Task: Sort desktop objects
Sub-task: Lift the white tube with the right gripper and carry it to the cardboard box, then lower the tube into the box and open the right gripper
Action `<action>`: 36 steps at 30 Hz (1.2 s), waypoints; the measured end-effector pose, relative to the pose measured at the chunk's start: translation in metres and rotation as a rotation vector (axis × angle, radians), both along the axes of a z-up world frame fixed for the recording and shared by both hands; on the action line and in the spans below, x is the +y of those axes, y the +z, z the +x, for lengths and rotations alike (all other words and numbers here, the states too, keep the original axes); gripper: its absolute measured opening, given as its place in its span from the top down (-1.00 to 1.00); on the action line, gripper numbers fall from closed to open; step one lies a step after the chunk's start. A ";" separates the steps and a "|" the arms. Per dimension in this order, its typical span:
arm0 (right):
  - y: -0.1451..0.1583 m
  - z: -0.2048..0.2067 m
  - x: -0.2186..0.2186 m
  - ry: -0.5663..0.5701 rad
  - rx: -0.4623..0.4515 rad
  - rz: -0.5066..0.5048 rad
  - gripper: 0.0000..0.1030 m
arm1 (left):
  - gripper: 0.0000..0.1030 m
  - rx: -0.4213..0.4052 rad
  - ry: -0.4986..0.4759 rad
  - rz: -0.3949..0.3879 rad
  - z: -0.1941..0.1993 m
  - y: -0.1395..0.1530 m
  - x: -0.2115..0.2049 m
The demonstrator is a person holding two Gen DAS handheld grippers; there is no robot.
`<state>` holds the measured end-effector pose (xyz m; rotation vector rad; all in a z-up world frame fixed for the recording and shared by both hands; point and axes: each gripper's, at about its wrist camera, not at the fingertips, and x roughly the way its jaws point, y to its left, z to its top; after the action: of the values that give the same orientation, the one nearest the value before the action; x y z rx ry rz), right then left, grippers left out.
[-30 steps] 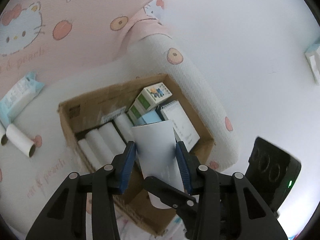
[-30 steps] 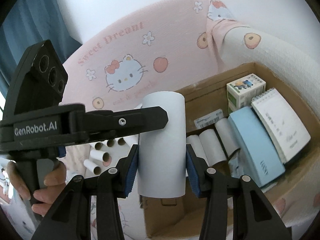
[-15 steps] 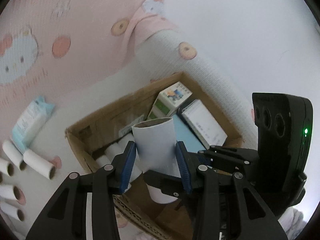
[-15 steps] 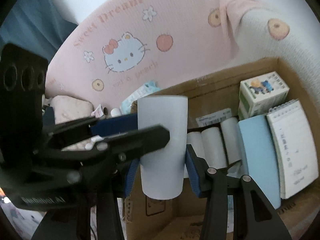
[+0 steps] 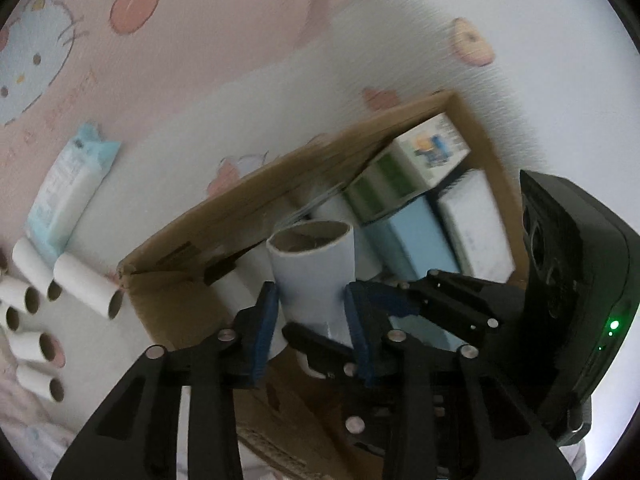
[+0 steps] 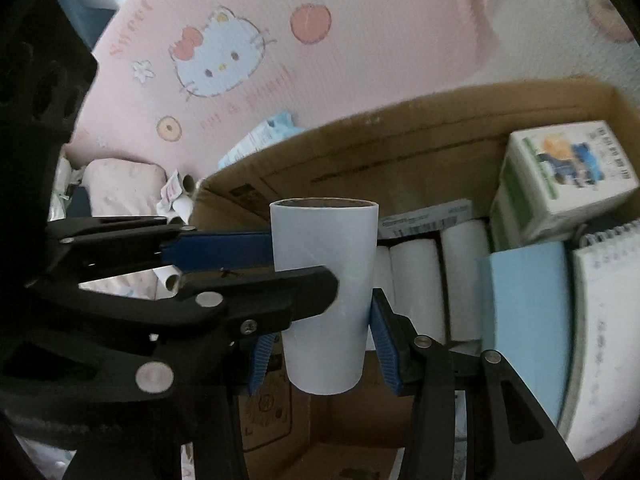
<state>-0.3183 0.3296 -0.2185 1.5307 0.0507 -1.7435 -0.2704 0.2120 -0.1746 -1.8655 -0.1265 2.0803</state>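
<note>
With both my left gripper [image 5: 311,326] and right gripper [image 6: 320,354], the left's jaws just narrowed, clamped on one white tube [image 6: 324,292] above the cardboard box [image 6: 360,152], uneven pull risks crushing or twisting it loose.

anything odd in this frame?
Yes: one white paper tube is clamped by both the left hand-held gripper and the right hand-held gripper at once, over the cardboard box. More tubes lie loose outside it.
</note>
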 end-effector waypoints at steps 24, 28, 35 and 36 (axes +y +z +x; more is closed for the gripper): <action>-0.077 -0.008 -0.052 0.132 -0.134 0.287 0.17 | 0.74 0.061 0.034 0.065 -0.001 -0.001 -0.055; -0.074 -0.010 -0.046 0.110 -0.146 0.239 0.16 | 0.74 0.073 0.032 0.090 0.001 -0.002 -0.058; -0.060 -0.009 -0.031 0.069 -0.157 0.170 0.15 | 0.72 0.113 0.026 0.145 0.013 0.006 -0.061; -0.056 -0.008 -0.029 0.060 -0.151 0.170 0.15 | 0.72 0.123 0.026 0.150 0.013 0.008 -0.063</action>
<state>-0.3265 0.3006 -0.2743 1.7618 0.1702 -1.6048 -0.2573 0.1487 -0.1662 -1.6530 -0.2700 2.1340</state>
